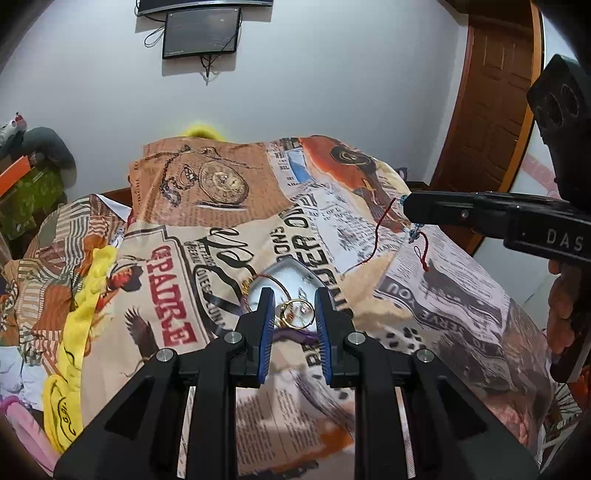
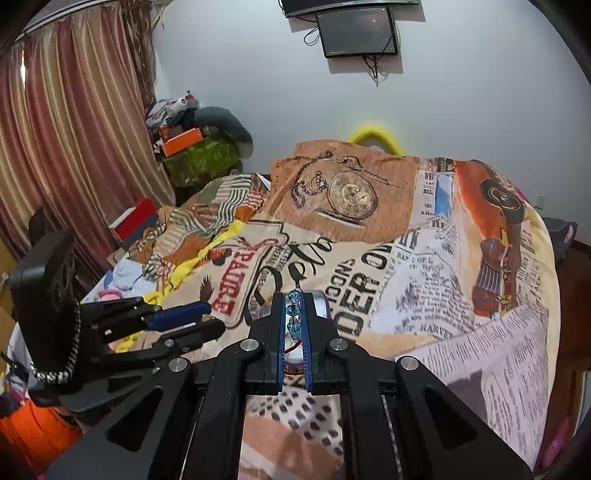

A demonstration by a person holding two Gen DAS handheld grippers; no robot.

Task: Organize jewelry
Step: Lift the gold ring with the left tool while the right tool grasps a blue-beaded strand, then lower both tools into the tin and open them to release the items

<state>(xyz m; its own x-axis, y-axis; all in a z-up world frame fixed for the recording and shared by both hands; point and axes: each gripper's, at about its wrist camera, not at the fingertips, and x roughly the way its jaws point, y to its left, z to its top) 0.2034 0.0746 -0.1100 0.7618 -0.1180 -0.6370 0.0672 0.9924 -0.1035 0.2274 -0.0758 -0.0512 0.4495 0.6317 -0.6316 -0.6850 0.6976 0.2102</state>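
Note:
A small silver heart-shaped tray (image 1: 291, 275) lies on the printed bedspread (image 1: 229, 236). A gold ring (image 1: 297, 314) and thin gold chains sit on it. My left gripper (image 1: 294, 301) is open, its blue pads either side of the gold ring, just above the tray. My right gripper (image 2: 294, 319) is shut on a blue-bead bracelet (image 2: 294, 314) with a red thread. In the left wrist view the right gripper (image 1: 408, 205) is raised to the right of the tray, with the red thread (image 1: 376, 236) dangling from it. The tray's rim (image 2: 321, 302) shows behind the right fingers.
A yellow cloth (image 1: 74, 332) lies along the bed's left side. Boxes and clothes (image 2: 192, 147) pile up by the curtain (image 2: 74, 129). A wooden door (image 1: 491, 92) stands at the right. A dark screen (image 1: 201, 33) hangs on the wall.

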